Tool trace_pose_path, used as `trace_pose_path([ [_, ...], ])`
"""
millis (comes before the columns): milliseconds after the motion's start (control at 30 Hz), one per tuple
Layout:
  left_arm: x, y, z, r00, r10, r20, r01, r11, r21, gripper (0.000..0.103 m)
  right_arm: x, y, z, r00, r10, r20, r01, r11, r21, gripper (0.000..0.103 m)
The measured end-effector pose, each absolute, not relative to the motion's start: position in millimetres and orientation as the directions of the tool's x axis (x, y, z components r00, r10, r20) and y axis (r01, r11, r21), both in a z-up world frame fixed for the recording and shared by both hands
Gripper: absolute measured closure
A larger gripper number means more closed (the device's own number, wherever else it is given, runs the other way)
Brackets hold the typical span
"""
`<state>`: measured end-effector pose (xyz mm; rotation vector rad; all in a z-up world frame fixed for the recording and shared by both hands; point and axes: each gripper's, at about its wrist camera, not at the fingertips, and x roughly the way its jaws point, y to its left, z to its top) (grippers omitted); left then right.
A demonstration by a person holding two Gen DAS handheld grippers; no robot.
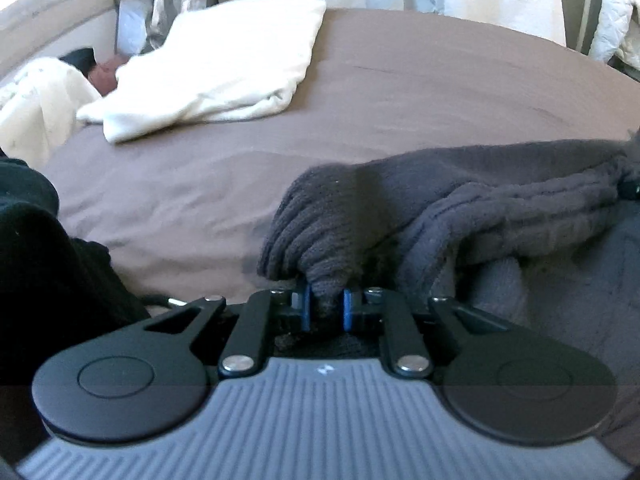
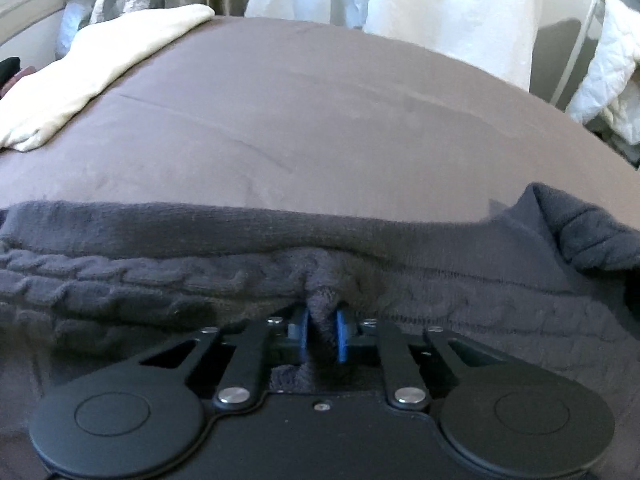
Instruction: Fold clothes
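A dark grey cable-knit sweater (image 1: 460,208) lies on the brown bed cover (image 1: 400,92). My left gripper (image 1: 326,300) is shut on a ribbed edge of the sweater, with a bunch of knit pinched between the blue pads. In the right wrist view the same sweater (image 2: 240,236) stretches across the view. My right gripper (image 2: 323,326) is shut on another fold of its edge, above the brown bed cover (image 2: 320,120). The sweater part below both grippers is hidden.
A folded cream garment (image 1: 216,68) lies at the far left of the bed; it also shows in the right wrist view (image 2: 92,72). Black cloth (image 1: 36,260) lies at the left. White quilted fabric (image 2: 440,4) hangs behind the bed.
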<state>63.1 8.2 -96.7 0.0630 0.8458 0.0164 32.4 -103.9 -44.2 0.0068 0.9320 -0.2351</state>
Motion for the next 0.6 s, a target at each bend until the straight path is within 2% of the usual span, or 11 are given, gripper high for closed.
trace_pose_path([
  [167,49,4,-70,0.753,0.085,-0.653,0.000,0.992,0.128,0.091,5,-99,-30,0.649,-0.222,-0.728,0.199,0.973,-0.119,0.094],
  [233,45,6,-61,0.779,0.078,-0.622,-0.004,0.993,0.119,0.091,-4,-98,-21,0.681,-0.225,-0.697,0.203,0.972,-0.116,0.095],
  [433,37,8,-46,0.816,0.079,-0.573,-0.029,0.995,0.096,0.090,-30,-89,18,0.805,-0.287,-0.519,0.208,0.956,-0.207,0.098],
  [533,40,7,-52,0.799,0.101,-0.593,-0.041,0.993,0.113,0.090,-35,-96,19,0.811,-0.285,-0.512,0.204,0.956,-0.210,0.098],
  [600,42,11,-58,0.773,0.088,-0.629,-0.051,0.996,0.076,0.090,-37,-100,11,0.802,-0.299,-0.517,0.202,0.951,-0.236,0.098],
])
